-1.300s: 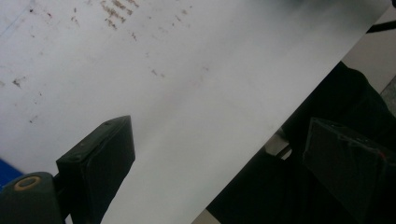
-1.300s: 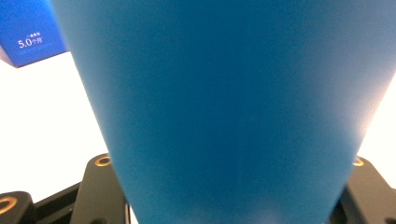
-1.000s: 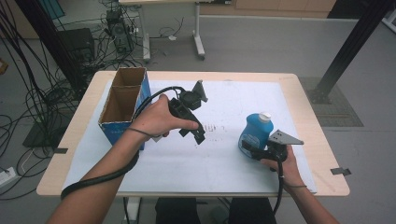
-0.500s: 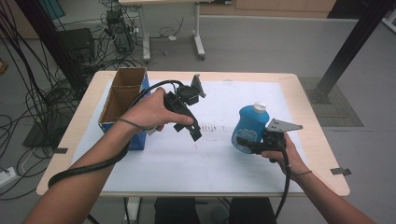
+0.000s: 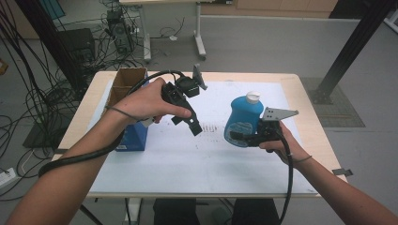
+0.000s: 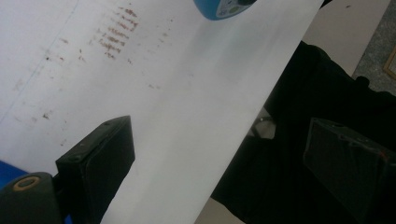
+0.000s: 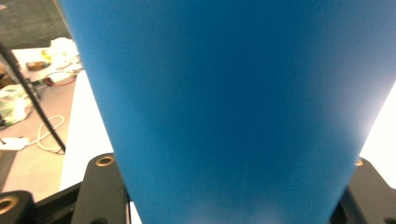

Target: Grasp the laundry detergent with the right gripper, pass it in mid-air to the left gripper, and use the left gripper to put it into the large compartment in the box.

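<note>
Above the white sheet [image 5: 187, 159] that covers the table [image 5: 309, 122], on the person's right side, the right gripper [image 5: 241, 137] is clamped on the lower body of a blue bottle [image 5: 241, 117]; its right gripper view has the blue wall pressed between both black jaws. The bottle hangs clear of the sheet with its long axis close to upright, white cap [image 5: 253, 97] on top and tipped slightly away from the person. The left gripper [image 5: 192, 125] hovers near the middle of the table, its 2 jaws standing wide apart with nothing between them, pointing down and toward the bottle; in the left gripper view the bottle's rounded base [image 6: 224, 7] shows ahead at the top edge, well apart from the jaws. An open cardboard box [image 5: 126, 84] stands at the far left, beyond the left hand [image 5: 145, 105]. Judging from this, the bottle lies to the right of the free gripper, so a handover or a cap grip would mean closing that sideways gap, while the box is reached across the left hand.
</note>
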Tool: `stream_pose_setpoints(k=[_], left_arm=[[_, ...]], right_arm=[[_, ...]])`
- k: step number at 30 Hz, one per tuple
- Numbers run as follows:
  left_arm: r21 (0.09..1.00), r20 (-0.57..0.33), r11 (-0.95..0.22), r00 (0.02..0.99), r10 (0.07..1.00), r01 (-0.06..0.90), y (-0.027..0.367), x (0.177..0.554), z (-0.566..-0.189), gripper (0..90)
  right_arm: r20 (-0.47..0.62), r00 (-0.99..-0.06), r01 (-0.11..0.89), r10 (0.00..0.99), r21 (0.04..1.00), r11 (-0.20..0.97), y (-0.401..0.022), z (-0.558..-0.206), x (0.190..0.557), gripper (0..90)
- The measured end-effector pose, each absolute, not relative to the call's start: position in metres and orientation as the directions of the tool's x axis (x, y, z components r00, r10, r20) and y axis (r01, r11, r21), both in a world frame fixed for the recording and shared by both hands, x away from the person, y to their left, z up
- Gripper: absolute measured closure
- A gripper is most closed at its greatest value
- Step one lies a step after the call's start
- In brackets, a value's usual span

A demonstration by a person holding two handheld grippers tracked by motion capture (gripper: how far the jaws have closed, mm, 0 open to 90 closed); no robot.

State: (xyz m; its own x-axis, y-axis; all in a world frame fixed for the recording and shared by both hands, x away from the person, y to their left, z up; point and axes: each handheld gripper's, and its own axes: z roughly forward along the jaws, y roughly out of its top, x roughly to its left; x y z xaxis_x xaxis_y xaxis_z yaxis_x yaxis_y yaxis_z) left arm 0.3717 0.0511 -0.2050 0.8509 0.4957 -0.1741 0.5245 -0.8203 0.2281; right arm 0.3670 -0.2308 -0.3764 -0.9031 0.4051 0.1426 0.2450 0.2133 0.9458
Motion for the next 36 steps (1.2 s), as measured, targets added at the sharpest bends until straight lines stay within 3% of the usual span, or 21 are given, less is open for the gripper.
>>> stream_pose_setpoints(k=[14, 36], left_arm=[[0.247, -0.151, -0.866, 0.900, 0.409, 0.435, 0.049, 0.367, -0.182, 9.2], [0.199, -0.114, -0.935, 0.954, 0.276, 0.294, 0.030, 0.361, -0.160, 9.4]], right_arm=[[0.129, -0.958, 0.194, 0.255, 0.949, 0.248, -0.204, -0.354, 0.369, 40.5], [0.113, -0.987, 0.140, 0.112, 0.954, 0.267, -0.170, -0.332, 0.360, 40.5]])
